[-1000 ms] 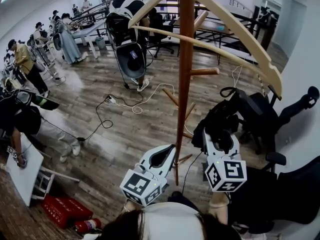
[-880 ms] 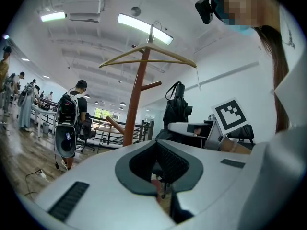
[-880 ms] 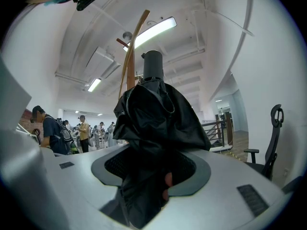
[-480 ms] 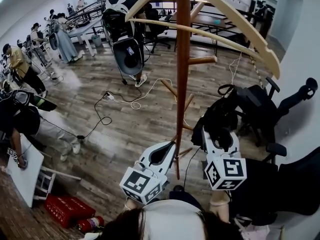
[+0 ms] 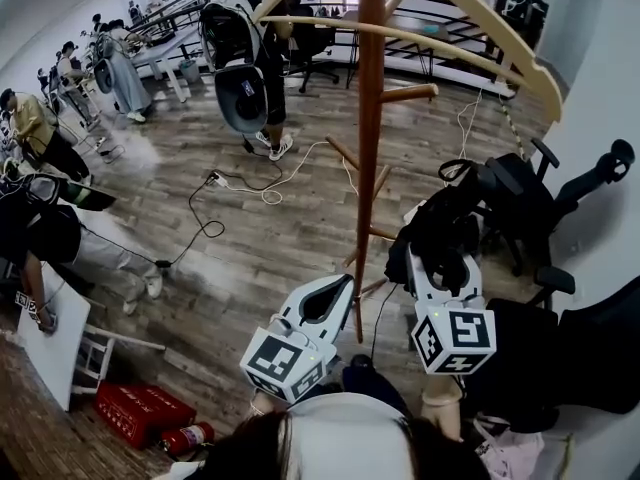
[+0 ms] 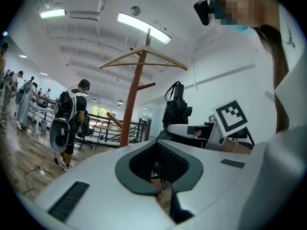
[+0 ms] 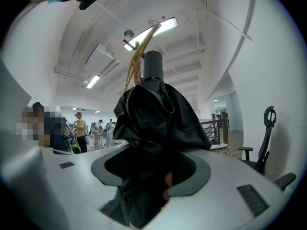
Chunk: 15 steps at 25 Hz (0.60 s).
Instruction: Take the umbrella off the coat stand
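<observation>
A folded black umbrella [image 5: 447, 226] sits between the jaws of my right gripper [image 5: 438, 258], which is shut on it. Its strap loop [image 5: 456, 180] sticks up. It hangs just right of the wooden coat stand [image 5: 368, 118], apart from the pole and pegs. A wooden hanger [image 5: 480, 43] rests on the stand's top. In the right gripper view the umbrella [image 7: 156, 123] fills the middle and runs down into the right gripper [image 7: 153, 174]. My left gripper [image 5: 340, 288] is shut with nothing in it, near the stand's foot. From the left gripper [image 6: 160, 176] I see the stand [image 6: 136, 95] and the umbrella [image 6: 176, 110].
Black office chairs [image 5: 535, 208] crowd the right side by the wall. Cables [image 5: 265, 193] trail over the wood floor. A person with a backpack [image 5: 240, 48] stands beyond the stand. A red box [image 5: 140, 408] and a fire extinguisher [image 5: 190, 438] lie at lower left.
Both grippers have drawn slightly back from the stand, with the umbrella still held in the right one. The head camera has shifted a little as well.
</observation>
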Motion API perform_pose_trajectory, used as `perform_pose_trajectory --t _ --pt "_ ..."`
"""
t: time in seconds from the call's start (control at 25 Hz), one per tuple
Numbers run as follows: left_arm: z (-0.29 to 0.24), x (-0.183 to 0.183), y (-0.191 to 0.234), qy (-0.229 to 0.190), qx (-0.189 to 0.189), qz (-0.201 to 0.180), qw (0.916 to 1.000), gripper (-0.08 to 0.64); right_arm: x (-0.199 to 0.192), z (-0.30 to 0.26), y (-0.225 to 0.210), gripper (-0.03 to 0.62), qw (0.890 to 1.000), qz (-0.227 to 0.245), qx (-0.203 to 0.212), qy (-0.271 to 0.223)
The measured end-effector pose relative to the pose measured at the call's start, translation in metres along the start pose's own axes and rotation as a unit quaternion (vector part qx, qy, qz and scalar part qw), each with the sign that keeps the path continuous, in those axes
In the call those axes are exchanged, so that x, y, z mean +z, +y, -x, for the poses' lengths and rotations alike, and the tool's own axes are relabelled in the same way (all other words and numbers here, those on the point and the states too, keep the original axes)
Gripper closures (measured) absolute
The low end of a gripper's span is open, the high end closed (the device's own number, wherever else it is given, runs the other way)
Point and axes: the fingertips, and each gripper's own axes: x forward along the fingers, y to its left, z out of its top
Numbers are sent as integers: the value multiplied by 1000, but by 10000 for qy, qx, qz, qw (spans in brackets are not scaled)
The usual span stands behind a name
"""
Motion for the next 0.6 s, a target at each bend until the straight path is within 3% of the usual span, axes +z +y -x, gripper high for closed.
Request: perform_pose_trajectory --t 0.6 --pt "36 -6 -7 -8 -35 100 9999 551 -9 28 27 349 9999 8 -89 59"
